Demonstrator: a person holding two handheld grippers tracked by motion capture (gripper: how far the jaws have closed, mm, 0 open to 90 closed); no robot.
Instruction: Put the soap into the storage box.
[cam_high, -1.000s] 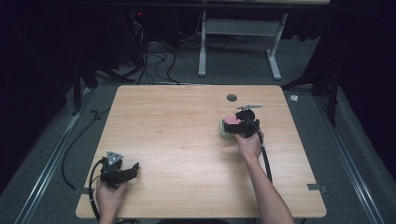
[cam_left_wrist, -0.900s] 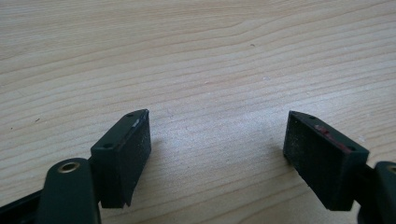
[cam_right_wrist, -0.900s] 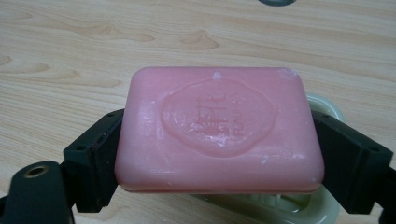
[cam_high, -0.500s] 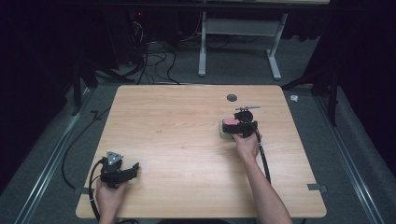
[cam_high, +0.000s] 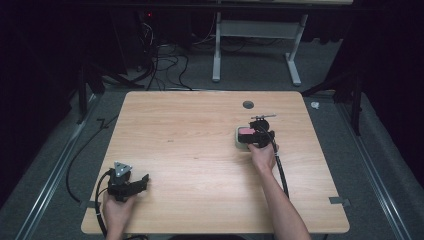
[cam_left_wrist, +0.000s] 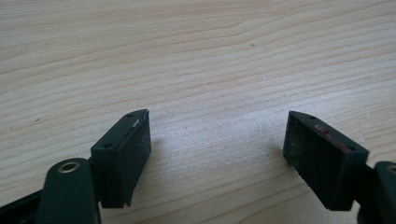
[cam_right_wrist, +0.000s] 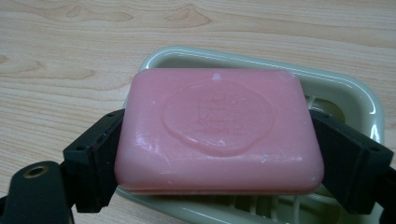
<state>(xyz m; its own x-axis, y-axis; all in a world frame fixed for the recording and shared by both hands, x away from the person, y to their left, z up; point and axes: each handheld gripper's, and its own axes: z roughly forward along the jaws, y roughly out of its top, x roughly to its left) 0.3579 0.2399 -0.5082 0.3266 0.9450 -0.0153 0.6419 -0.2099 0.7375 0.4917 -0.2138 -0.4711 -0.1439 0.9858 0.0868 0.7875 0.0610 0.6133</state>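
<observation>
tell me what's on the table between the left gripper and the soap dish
Nothing: in the high view, bare wood runs from the left gripper to the soap dish, where the right gripper clamps the pink soap.

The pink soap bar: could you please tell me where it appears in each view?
High view: pink soap bar right of the table's centre, at the right hand-held gripper.
Right gripper view: bar mid-frame between the jaws, over the pale green dish.
Left gripper view: bare wood.
Shared landmark: the wooden tabletop.
</observation>
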